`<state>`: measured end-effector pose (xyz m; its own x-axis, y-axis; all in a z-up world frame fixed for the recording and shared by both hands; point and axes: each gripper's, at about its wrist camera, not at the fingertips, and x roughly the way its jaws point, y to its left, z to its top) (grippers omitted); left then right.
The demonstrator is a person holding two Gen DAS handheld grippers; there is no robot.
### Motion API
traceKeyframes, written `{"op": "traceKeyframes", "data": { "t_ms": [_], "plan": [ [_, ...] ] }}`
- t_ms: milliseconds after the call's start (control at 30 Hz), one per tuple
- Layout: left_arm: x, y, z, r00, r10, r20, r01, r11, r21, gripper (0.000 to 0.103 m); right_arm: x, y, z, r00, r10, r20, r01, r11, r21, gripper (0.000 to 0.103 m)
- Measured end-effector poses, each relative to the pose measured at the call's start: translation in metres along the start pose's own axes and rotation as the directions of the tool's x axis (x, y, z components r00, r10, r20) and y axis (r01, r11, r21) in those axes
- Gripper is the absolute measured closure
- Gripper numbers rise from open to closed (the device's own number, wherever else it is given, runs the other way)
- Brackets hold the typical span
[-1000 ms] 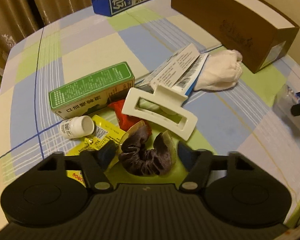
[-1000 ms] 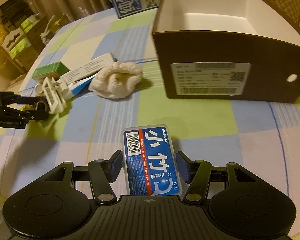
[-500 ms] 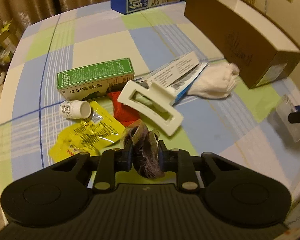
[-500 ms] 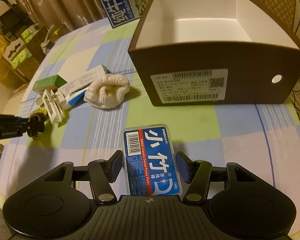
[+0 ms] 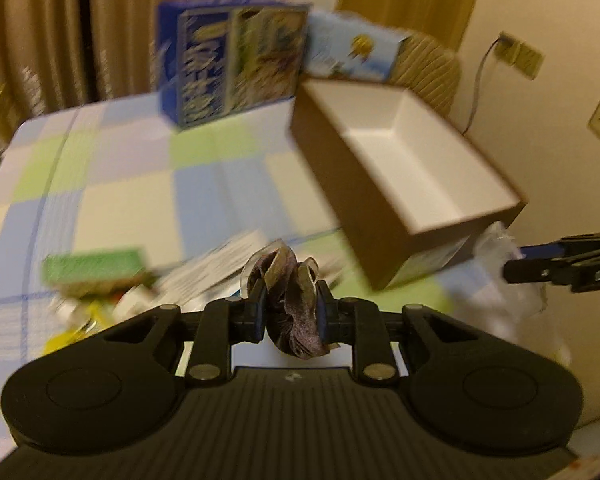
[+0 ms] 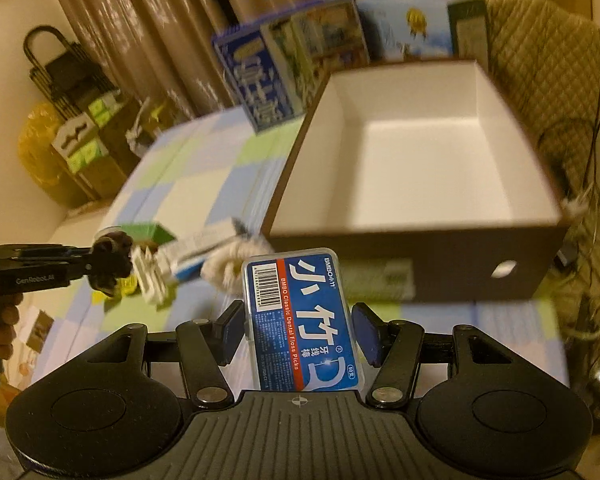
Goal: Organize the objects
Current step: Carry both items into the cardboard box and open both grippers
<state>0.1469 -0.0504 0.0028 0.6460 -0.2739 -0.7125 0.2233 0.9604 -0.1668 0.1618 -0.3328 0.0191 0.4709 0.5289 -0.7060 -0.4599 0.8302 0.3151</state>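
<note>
Scrunchie point(image 5: 291, 304), pinched in your left gripper point(image 5: 290, 314), and floss box point(image 6: 303, 324) between your right gripper's point(image 6: 300, 330) fingers: carry both above the empty box point(image 6: 416, 236) at upper right before releasing.

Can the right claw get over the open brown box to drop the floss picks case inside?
Probably yes. The right claw holds the floss picks case just before the brown box; its top is open, nothing between.
</note>
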Motion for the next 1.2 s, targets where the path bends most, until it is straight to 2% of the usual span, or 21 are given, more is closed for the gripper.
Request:
{"op": "traceKeyframes", "data": {
  "t_ms": [233,367,500,667,933,1200],
  "plan": [
    [0.031,-0.062,0.045,0.997,-0.057,0.049,0.055,0.998,0.036,0.084,-0.013,-0.035,0.043,0.995,-0.039,0.089,0.037,0.999,0.027,0.048],
    [0.057,-0.09,0.067,0.996,-0.075,0.046,0.074,0.997,0.034,0.084,-0.005,-0.053,0.061,0.993,-0.059,0.097,0.057,0.998,0.028,0.048],
    [0.086,-0.111,0.084,0.997,-0.071,0.03,0.07,0.997,0.035,0.084,0.014,-0.073,0.074,0.993,-0.09,0.073,0.087,0.995,0.045,0.048],
    [0.124,-0.123,0.093,0.999,-0.043,-0.028,0.044,0.999,0.013,0.084,0.043,-0.095,0.082,0.993,-0.119,0.019,0.118,0.991,0.063,0.048],
    [0.163,-0.128,0.095,0.995,-0.008,-0.104,0.01,1.0,0.017,0.083,0.092,-0.112,0.082,0.978,-0.189,-0.093,0.188,0.982,-0.014,0.048],
    [0.182,-0.125,0.096,0.989,0.007,-0.149,-0.007,1.0,0.002,0.083,0.12,-0.112,0.077,0.965,-0.224,-0.139,0.207,0.97,-0.124,0.048]
  ]
}}
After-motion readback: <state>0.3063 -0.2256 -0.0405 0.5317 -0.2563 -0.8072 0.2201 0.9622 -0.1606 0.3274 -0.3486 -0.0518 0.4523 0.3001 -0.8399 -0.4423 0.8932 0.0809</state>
